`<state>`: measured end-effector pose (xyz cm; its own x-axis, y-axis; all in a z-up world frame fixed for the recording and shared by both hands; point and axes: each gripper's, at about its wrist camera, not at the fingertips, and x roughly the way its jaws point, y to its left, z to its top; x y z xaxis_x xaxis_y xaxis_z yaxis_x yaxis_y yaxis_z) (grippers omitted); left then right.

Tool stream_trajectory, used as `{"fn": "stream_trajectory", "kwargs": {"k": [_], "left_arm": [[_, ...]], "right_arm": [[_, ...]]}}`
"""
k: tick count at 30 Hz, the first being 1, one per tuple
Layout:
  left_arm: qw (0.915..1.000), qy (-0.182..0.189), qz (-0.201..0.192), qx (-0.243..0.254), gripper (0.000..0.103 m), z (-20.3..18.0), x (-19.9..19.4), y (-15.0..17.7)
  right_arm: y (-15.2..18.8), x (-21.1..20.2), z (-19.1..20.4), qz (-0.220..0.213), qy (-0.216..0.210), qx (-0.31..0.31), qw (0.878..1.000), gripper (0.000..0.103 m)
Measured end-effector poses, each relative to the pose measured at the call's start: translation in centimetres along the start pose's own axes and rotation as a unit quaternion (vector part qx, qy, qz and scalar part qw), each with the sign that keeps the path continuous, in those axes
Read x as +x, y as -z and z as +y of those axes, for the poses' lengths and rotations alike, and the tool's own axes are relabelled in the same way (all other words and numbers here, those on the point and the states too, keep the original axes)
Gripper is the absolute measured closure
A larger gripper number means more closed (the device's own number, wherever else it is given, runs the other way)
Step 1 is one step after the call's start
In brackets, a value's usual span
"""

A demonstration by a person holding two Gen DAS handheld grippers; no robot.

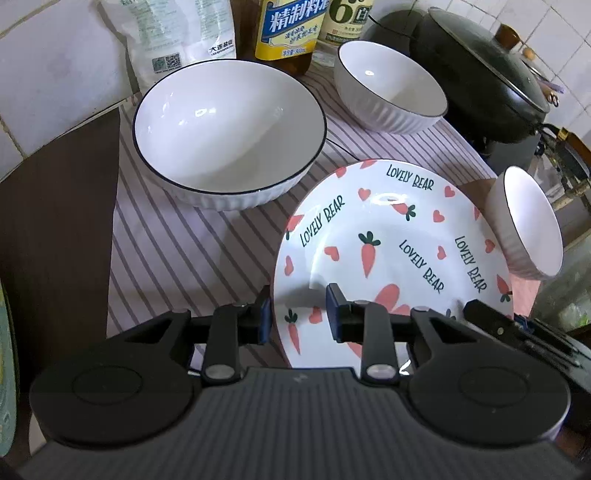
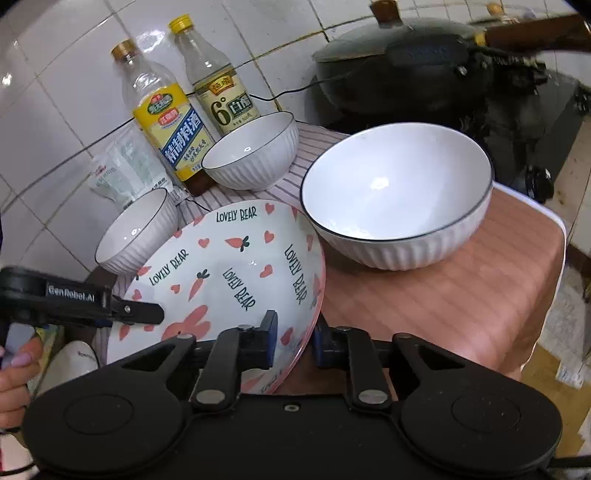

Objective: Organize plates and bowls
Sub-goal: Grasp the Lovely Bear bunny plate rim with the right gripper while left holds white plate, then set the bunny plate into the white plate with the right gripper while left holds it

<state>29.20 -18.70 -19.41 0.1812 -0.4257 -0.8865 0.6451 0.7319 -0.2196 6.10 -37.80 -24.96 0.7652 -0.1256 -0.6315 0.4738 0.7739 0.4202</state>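
A white plate (image 1: 388,251) printed with carrots, hearts and "LOVELY BEAR" lies tilted on the striped cloth (image 1: 177,251). My left gripper (image 1: 299,306) is shut on its left rim, one finger outside and one over the plate. My right gripper (image 2: 295,332) is shut on the right rim of the plate (image 2: 229,266). Three white ribbed bowls with dark rims stand around it: one to the left (image 1: 229,136) (image 2: 136,232), one behind (image 1: 391,85) (image 2: 251,151), one to the right (image 1: 524,221) (image 2: 399,195). All three are empty.
Two bottles (image 2: 166,114) (image 2: 218,85) and a plastic bag (image 1: 166,33) stand against the tiled wall. A black lidded wok (image 2: 406,62) sits at the back right. The pink cloth (image 2: 461,295) ends at the table's right edge. A hand (image 2: 14,373) holds the left tool.
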Motion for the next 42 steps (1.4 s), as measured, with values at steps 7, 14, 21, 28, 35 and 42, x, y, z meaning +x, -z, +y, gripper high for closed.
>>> {"fn": "stream_trajectory", "kwargs": {"k": [7, 14, 21, 28, 35, 42], "left_arm": [[0.9987, -0.041, -0.007, 0.03, 0.075, -2.2, -1.9, 1.6], [0.9984, -0.051, -0.021, 0.009, 0.075, -2.0, -5.0, 3.7], [0.9962, -0.056, -0.051, -0.043, 0.076, -0.5, -8.8, 5.8], [0.9878, -0.06, -0.066, -0.127, 0.076, 2.4, -14.1, 8.4], [0.9757, -0.073, -0.083, -0.189, 0.076, 5.6, -18.3, 13.2], [0.9626, -0.104, -0.068, -0.241, 0.075, 8.3, -18.3, 17.3]], "right_arm": [[0.2, -0.5, -0.8, 0.01, -0.016, 0.046, 0.999, 0.082], [-0.1, -2.4, 0.8, 0.017, -0.036, 0.017, 0.999, 0.082], [-1.1, -4.2, 3.2, 0.021, -0.068, -0.018, 0.997, 0.082], [-2.0, -6.0, 7.0, 0.03, -0.122, -0.064, 0.99, 0.081], [-1.4, -5.9, 11.3, 0.059, -0.176, -0.121, 0.975, 0.082], [0.8, -3.3, 13.8, 0.118, -0.202, -0.159, 0.959, 0.081]]}}
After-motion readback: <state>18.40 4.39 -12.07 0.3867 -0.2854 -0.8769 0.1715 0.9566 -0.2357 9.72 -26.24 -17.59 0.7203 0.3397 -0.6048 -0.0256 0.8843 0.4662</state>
